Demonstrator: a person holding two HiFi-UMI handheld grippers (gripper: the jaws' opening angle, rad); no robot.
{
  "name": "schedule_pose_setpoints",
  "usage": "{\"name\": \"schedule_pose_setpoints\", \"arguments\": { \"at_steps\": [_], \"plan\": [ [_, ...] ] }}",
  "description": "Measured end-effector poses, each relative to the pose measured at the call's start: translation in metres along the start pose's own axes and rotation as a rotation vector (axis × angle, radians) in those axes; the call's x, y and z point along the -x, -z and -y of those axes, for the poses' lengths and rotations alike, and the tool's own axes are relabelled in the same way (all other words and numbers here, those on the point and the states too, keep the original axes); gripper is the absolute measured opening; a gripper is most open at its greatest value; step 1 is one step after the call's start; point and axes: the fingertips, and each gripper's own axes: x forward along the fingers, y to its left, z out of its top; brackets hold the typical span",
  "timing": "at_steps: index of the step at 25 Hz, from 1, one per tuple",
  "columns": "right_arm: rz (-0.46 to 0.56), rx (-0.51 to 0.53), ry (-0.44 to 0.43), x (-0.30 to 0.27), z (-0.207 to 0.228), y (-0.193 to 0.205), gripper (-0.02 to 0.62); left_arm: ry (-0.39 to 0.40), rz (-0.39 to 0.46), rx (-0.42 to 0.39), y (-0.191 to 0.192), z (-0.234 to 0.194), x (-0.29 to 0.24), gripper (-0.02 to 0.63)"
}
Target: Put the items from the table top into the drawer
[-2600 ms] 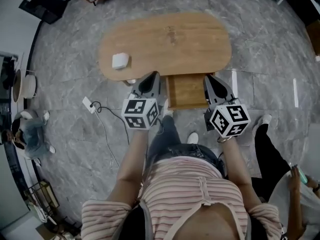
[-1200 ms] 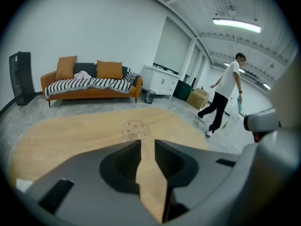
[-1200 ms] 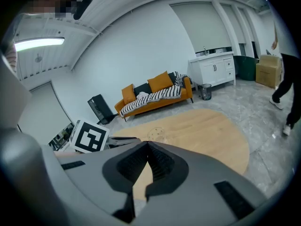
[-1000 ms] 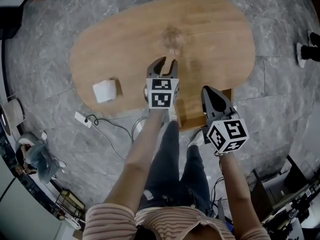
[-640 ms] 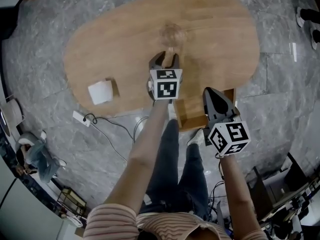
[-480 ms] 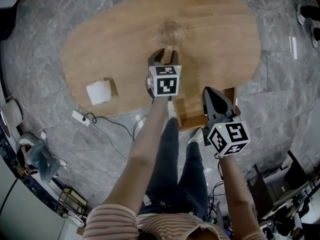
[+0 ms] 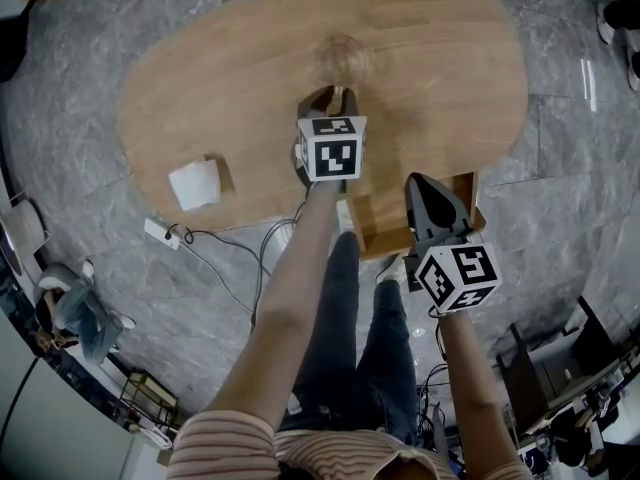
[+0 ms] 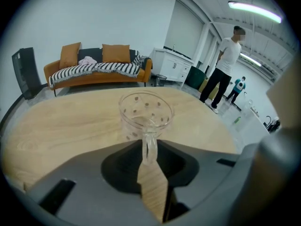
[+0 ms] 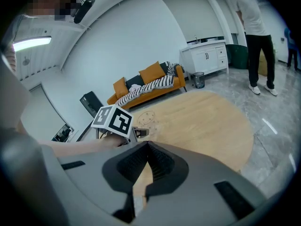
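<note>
Head view: the left gripper (image 7: 335,96) has come down to the glass cup (image 7: 342,58) at upper centre of the table (image 7: 220,78). Its jaws, forked wide a moment ago, have just been closing. The first pick looks under way, and the carry is yet to come. The white box (image 7: 194,184) waits at the table's left edge. The open drawer (image 7: 375,223) shows below the near edge, and the right gripper (image 7: 415,183) hanging over it may crowd the drop.

Left gripper view: the cup's handle (image 8: 150,142) stands between the jaws, which appear to pinch it. Sofa (image 8: 99,65) and a standing person (image 8: 225,65) are far behind.

Right gripper view: its jaws meet at the tips and hold nothing.
</note>
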Motion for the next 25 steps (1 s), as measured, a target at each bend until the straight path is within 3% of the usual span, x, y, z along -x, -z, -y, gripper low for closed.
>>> {"name": "schedule_pose_setpoints", "arguments": {
  "at_steps": [14, 25],
  "plan": [
    [-0.011, -0.002, 0.007, -0.004, -0.002, 0.002, 0.008, 0.013, 0.032, -0.031, -0.002, -0.009, 0.006, 0.048],
    [0.022, 0.0, 0.013, 0.009, -0.014, -0.005, 0.009, 0.021, 0.12, -0.154, -0.014, -0.006, 0.066, 0.048]
  ]
}}
